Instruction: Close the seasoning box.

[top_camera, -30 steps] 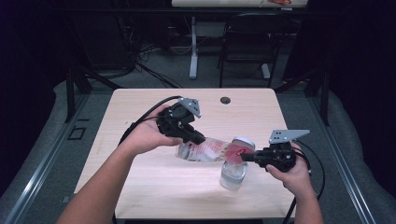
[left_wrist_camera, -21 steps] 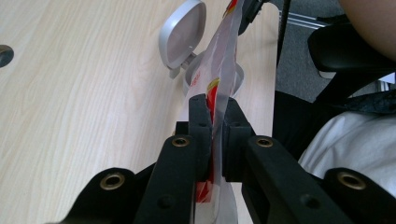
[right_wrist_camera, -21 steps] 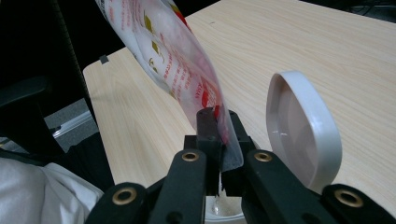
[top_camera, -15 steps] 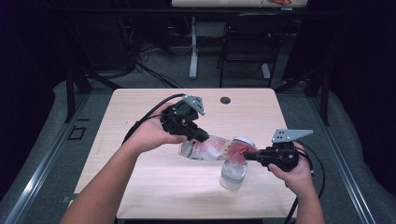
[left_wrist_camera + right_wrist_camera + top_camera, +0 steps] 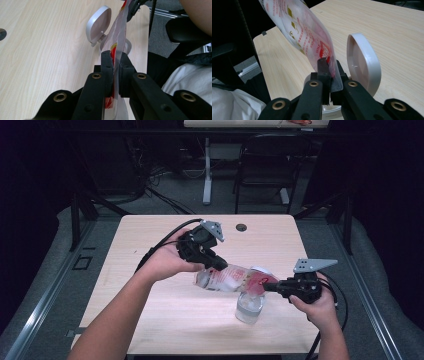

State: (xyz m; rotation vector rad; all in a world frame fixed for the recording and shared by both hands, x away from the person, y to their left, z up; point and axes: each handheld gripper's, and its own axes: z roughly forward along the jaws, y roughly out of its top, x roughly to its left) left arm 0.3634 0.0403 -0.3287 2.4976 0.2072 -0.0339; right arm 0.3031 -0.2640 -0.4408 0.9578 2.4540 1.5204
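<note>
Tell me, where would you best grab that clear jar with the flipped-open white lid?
Probably the clear jar's round body, from the side and low down. Its hinged white lid stands open, and the red-printed plastic pouch, held by both grippers, hangs over its mouth, blocking the top.

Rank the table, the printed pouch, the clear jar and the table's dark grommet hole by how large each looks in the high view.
1. Table, by far the largest.
2. Printed pouch, stretched between the left gripper and the right gripper.
3. Clear jar, partly hidden under the pouch, so only roughly placed.
4. Grommet hole, smallest.
</note>
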